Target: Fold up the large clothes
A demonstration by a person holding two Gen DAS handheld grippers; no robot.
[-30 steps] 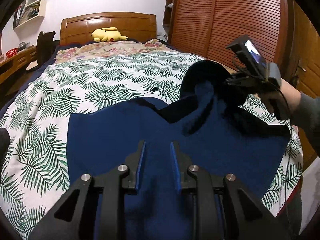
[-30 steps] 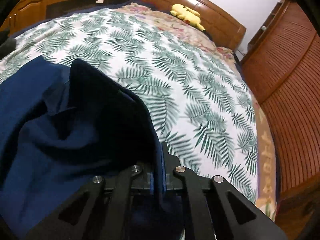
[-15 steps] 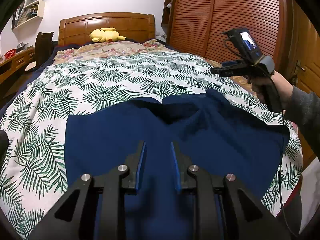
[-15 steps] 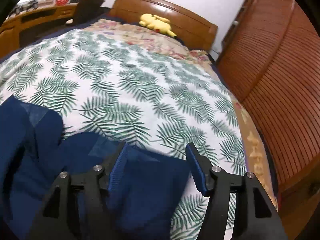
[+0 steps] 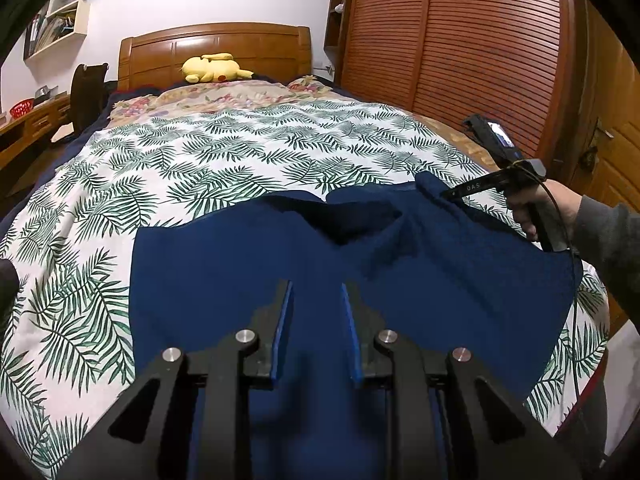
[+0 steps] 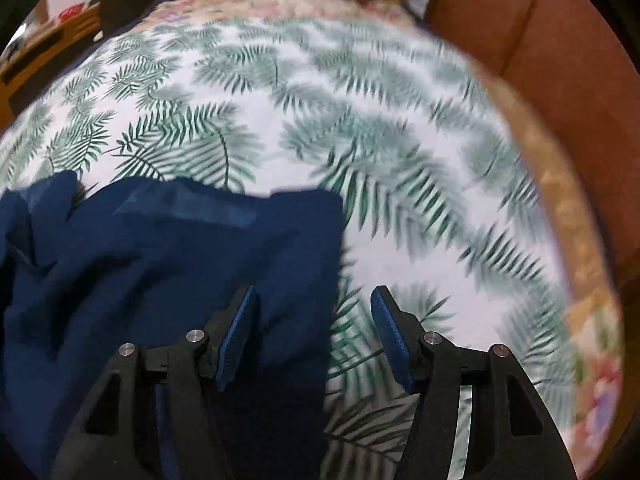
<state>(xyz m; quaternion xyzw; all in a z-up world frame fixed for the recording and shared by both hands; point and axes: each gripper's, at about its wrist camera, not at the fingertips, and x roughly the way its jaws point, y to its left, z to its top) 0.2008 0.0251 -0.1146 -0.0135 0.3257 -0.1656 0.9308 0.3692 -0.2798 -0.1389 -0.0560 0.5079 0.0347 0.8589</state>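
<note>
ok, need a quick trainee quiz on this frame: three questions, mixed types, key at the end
1. True or false: the navy garment lies spread on the leaf-print bedspread.
2. What sits against the headboard? A: a laptop. B: a yellow plush toy. C: a stack of towels.
3. Fill in: the left tongs point down at the ___.

Key: 1 true; 2 B; 3 navy garment.

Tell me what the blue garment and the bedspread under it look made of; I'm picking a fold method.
The blue garment looks like a soft, matte knit, perhaps cotton or fleece: it slumps in rounded folds with no sheen. The bedspread looks like thin, smooth printed woven cloth, likely cotton or a blend, lying flat with a crisp leaf print.
</note>
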